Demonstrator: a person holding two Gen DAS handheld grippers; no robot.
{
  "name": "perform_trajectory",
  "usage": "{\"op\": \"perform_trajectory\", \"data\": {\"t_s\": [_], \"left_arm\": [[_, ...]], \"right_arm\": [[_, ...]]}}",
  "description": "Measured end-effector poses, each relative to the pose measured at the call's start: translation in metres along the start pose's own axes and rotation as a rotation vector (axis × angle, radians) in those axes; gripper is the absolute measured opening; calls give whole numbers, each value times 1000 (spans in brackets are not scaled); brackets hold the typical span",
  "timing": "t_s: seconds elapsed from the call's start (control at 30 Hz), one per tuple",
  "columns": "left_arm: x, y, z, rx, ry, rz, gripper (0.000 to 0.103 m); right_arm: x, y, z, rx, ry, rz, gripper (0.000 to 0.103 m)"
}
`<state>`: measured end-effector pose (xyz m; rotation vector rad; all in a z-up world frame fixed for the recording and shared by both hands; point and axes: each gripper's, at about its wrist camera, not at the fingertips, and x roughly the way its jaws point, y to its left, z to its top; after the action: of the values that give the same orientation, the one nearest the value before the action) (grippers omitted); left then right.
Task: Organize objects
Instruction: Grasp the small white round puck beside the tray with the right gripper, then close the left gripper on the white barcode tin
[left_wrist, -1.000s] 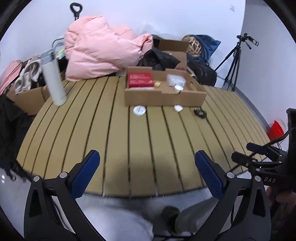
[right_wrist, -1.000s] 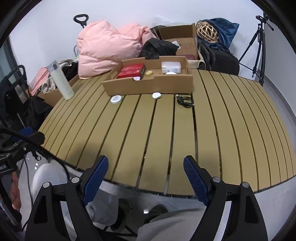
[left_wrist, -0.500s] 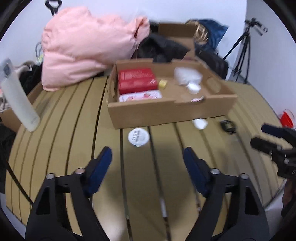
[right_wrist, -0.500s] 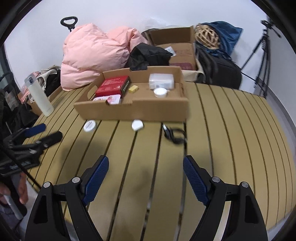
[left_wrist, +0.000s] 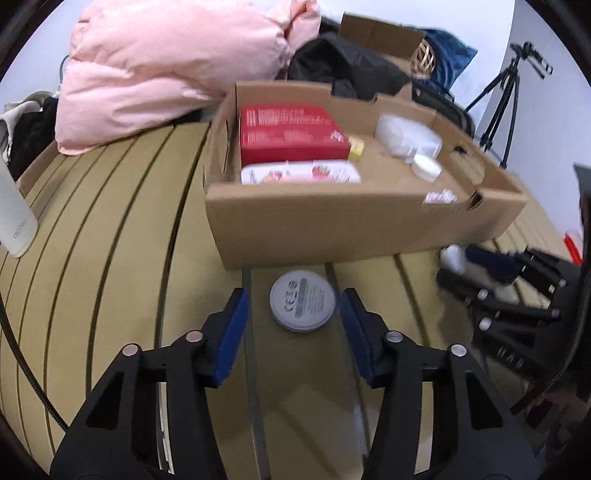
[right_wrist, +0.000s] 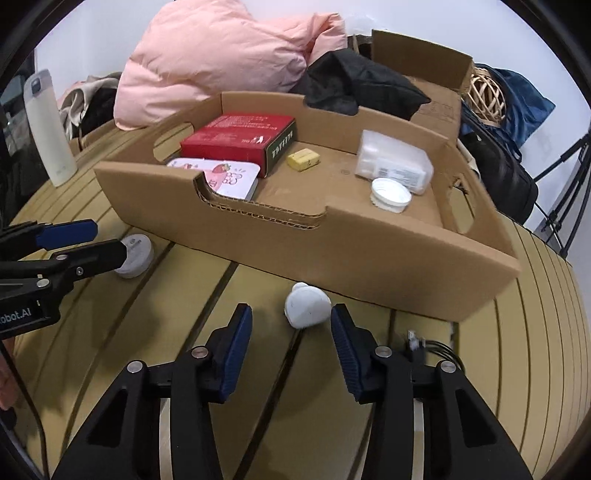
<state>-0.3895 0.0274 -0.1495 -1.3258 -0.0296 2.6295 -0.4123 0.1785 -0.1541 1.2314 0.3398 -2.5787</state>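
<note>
Both wrist views angled steeply down, close above the slatted table (left_wrist: 110, 258), facing the cardboard tray (left_wrist: 351, 229) (right_wrist: 332, 251); left view nearer its left end. Shared: tray, pink jacket (left_wrist: 166, 62) behind.

Blurred by motion in the left wrist view: cardboard tray (left_wrist: 354, 229), print on red box (left_wrist: 291, 133) unreadable. Label on round white disc (left_wrist: 303, 303) too small to read. Right tongs (left_wrist: 480, 273) smeared at the edge, hiding most of small white case (left_wrist: 452, 255). In the right wrist view, left tongs (right_wrist: 103, 240) covering part of the disc. Black cable (right_wrist: 428, 345) partly behind a tong arm. White bottle (left_wrist: 13, 221) cut off at the frame's left. Strawberry tin (right_wrist: 229, 179) half hidden behind tray wall.
</note>
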Motion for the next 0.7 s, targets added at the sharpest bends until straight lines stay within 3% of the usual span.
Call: {"op": "perform_trajectory", "data": {"t_s": [0.13,0.17,0.2,0.23,0.27,0.3,0.37,0.53,0.7], "left_arm": [[5,6,1,-47,16,-31,40],[4,4,1,-42,13,-53,31],[3,3,1,-39,12,-45,28],[2,2,1,-38,5,-30,24],[0,3,2,-31,-5,0,6],[-1,5,3,-27,-9,15,0],[-2,10,2,-62,0,-26,0],[-6,1,-3,-42,16,-66,0],[-3,-19,-6,41,-17,-20,35]], "right_arm": [[9,-8,1,36,-9,16,44],[10,-10,1,49,-9,29,41],[10,-11,2,54,-9,30,30],[10,-12,2,57,-10,26,29],[10,-12,2,60,-10,25,29],[9,-12,2,62,-11,27,29],[9,-13,2,63,-12,30,29],[3,-6,2,38,-36,18,29],[-7,-1,-2,40,-40,31,29]]}}
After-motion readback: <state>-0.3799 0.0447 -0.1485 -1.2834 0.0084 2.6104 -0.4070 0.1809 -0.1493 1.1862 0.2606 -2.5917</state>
